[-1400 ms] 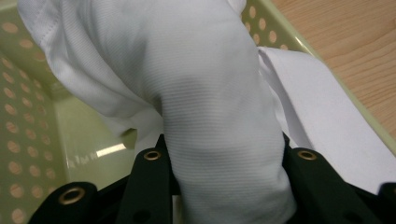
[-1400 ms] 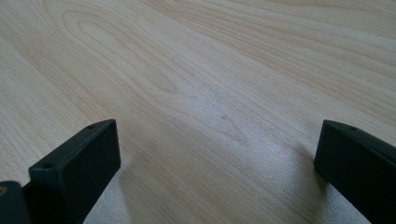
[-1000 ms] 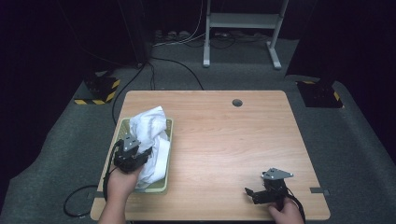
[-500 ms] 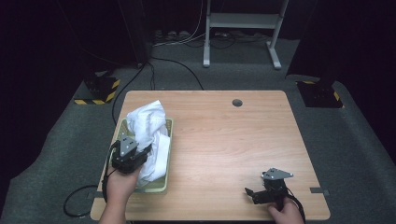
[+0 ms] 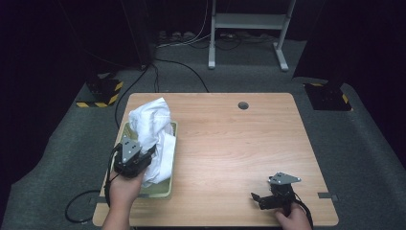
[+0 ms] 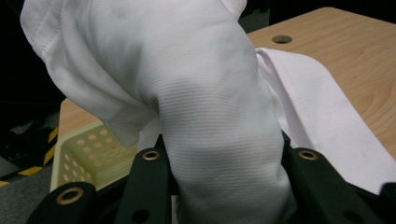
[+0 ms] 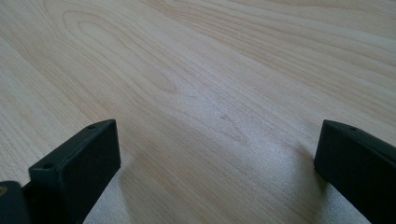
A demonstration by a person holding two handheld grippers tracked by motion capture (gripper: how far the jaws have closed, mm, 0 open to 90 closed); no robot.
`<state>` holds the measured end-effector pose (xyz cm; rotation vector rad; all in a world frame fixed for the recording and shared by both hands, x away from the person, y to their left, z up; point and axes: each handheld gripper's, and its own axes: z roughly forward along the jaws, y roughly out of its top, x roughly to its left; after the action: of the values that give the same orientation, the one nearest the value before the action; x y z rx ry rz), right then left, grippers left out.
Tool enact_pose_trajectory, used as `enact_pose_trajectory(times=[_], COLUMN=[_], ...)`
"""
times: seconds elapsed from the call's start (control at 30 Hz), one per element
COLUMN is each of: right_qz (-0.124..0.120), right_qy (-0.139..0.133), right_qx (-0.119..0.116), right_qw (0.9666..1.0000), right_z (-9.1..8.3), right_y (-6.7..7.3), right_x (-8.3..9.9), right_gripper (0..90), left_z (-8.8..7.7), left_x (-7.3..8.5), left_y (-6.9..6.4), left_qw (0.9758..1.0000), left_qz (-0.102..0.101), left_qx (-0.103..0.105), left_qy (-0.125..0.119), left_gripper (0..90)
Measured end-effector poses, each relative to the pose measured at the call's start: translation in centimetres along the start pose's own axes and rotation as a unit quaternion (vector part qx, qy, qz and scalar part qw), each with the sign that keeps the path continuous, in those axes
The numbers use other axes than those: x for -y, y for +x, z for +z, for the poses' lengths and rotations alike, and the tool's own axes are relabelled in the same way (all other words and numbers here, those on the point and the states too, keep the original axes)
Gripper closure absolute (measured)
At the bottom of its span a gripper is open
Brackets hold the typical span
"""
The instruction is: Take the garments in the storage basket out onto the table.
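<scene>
Wooden table (image 5: 230, 143), grey carpet (image 5: 364, 143), metal stand (image 5: 249, 21).

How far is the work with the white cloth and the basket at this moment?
Done: the left gripper has its jaws shut on the white cloth. In hand: the cloth is lifted, its lower part hanging in the pale basket. Left: bringing it fully out onto the table. The right gripper rests open on the table.

So the basket (image 5: 168, 158) sits at the tabletop's (image 5: 230, 143) left edge, with the cloth (image 5: 152, 129) bunched up in it and spilling over. The left hand-held gripper (image 5: 143, 155) is on the cloth, and the right hand-held gripper (image 5: 256, 199) is near the front right corner.
</scene>
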<state>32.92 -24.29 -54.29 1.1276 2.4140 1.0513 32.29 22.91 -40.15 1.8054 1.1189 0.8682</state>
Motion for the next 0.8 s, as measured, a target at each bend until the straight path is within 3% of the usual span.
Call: enact_pose_trajectory(times=[0.3, 0.8], right_qz=[0.0, 0.001], right_qy=[0.0, -0.001], right_qx=[-0.001, -0.001], right_qw=[1.0, 1.0], right_z=[0.0, 0.0], right_y=[0.0, 0.0], right_x=[0.0, 0.0], right_gripper=[0.1, 0.1], left_z=[-1.4, -3.0], left_x=[-1.2, -2.9], left_y=[-0.4, -1.5], left_qw=[0.9985, 0.9943], left_qz=[0.003, 0.019], left_qx=[-0.013, -0.023], left_qy=[-0.054, -0.102], left_gripper=[63.9, 63.8])
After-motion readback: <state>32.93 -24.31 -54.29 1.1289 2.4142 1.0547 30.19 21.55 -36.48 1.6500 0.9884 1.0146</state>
